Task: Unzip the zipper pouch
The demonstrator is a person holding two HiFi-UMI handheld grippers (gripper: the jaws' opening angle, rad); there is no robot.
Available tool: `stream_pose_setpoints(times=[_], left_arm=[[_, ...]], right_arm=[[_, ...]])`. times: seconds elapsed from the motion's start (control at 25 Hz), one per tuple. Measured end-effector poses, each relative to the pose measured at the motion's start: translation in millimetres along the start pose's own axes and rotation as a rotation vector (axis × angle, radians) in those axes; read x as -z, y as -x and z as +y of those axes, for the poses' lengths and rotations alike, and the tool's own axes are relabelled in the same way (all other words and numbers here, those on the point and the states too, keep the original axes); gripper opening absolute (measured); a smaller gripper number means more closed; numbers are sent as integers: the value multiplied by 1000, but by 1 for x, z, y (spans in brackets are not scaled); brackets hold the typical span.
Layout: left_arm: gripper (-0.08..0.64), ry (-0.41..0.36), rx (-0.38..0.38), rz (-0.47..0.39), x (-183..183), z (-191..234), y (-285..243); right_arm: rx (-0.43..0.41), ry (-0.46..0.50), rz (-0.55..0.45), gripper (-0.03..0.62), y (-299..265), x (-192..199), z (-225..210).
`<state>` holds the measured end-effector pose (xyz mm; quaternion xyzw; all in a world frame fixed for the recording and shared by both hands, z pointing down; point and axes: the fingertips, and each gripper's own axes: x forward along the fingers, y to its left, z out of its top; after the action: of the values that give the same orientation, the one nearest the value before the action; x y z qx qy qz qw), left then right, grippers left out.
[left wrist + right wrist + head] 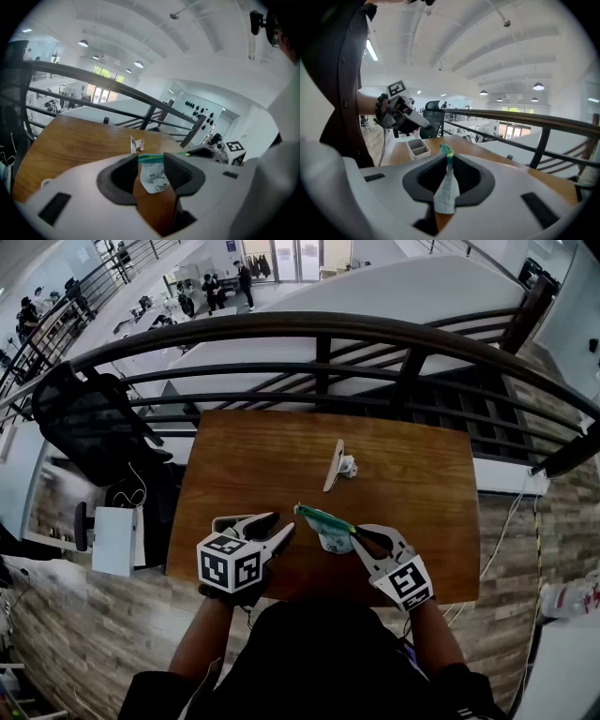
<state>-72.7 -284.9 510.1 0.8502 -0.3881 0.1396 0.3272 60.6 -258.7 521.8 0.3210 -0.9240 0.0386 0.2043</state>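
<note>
the right tool (pixel 361 540) is pinched narrow on one end of the small white fabric zipper pouch with a green zip edge (pixel 326 524), which it holds over the near part of the brown wooden bench (pixel 253 460). the left tool (pixel 281 524) stands with its jaws apart at the pouch's other end (pads clear of the fabric). a small white stand (pixel 337 465) sits mid-bench.

Head view looks steeply down; all views share table (pixel 244 465)
</note>
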Motion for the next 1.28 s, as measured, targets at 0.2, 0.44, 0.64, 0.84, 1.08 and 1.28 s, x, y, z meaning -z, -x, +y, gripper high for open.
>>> stream_pose_setpoints(times=[0.2, 0.44, 0.64, 0.84, 1.08, 1.28], left_arm=[[175, 15, 4, -1, 8, -1, 8], [173, 60, -8, -52, 7, 6, 19], [164, 69, -6, -116, 4, 9, 30], [149, 53, 7, -172, 5, 3, 48], [62, -10, -8, -272, 12, -6, 80], [32, -94, -8, -332, 13, -13, 101]], right_arm=[[86, -34, -30, 117, 4, -7, -22], [175, -49, -61, 140, 16, -12, -39], [219, -96, -87, 141, 27, -14, -44], [254, -104, -92, 141, 42, -16, -34], [295, -101, -107, 129, 73, -17, 1], [340, -139, -134, 93, 97, -19, 29]])
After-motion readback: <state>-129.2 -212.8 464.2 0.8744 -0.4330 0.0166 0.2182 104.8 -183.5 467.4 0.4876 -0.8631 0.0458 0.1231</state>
